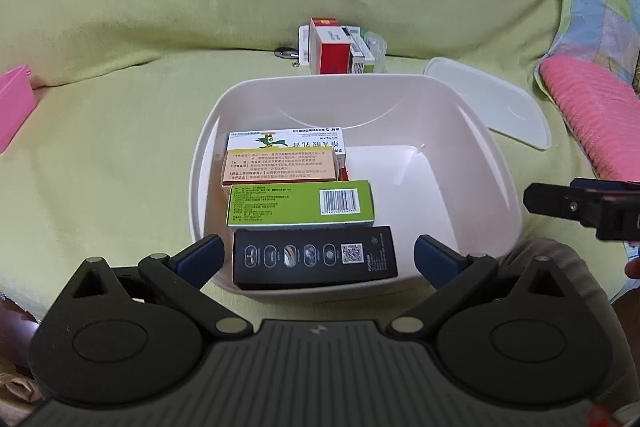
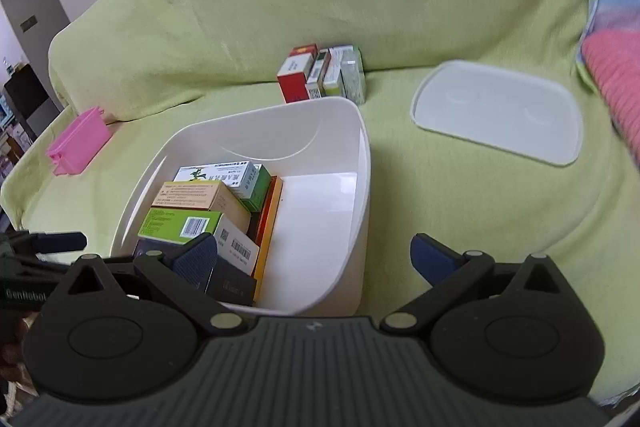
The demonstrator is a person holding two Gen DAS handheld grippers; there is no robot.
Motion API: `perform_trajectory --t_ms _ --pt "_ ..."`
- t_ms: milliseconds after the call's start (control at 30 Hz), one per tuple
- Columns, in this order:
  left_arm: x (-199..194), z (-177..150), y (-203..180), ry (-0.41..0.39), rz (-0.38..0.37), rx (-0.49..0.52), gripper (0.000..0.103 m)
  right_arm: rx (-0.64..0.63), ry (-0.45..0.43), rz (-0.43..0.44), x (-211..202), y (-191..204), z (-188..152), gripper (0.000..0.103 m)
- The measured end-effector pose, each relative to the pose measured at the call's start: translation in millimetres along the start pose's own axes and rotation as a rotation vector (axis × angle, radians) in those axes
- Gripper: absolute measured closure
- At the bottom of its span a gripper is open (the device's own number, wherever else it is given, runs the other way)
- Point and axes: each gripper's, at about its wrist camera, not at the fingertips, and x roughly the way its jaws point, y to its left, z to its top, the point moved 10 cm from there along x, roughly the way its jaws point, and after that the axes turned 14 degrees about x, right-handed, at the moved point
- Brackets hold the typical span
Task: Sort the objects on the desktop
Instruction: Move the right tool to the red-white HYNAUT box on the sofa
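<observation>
A white plastic bin [image 1: 472, 131] [image 2: 344, 227] sits on the green-covered sofa. Stacked along its left side are a white-and-green box [image 1: 286, 141], a tan box [image 1: 280, 167], a green box [image 1: 300, 203] [image 2: 180, 223] and a black box [image 1: 316, 257]. My left gripper [image 1: 320, 255] is open; the black box lies between its blue pads with a small gap on each side. My right gripper [image 2: 314, 257] is open over the bin's near wall, holding nothing. Several more boxes [image 1: 336, 47] [image 2: 324, 73] stand behind the bin.
The bin's white lid [image 1: 488, 99] [image 2: 496, 111] lies to the right on the sofa. A pink case [image 1: 12, 103] [image 2: 78, 141] rests at the left. A pink towel [image 1: 592, 115] and patterned cloth are at the right. A small metal object [image 1: 286, 53] lies beside the standing boxes.
</observation>
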Motion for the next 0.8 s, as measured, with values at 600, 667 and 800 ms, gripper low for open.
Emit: perform_trajectory --t_ms 600,667,800 --pt "62.1 60.8 51.0 -0.026 0.003 0.017 0.002 -0.093 0.022 -0.030 87.5 25.4 79.5 0.001" --pt "68.5 75.9 59.6 -0.047 -0.010 0.031 0.002 -0.114 0.029 -0.032 102.4 33.2 90.1 0.001" --pt "81.2 104.2 81.5 -0.080 0.008 0.045 0.002 -0.125 0.032 -0.019 130.8 50.2 113.5 0.002"
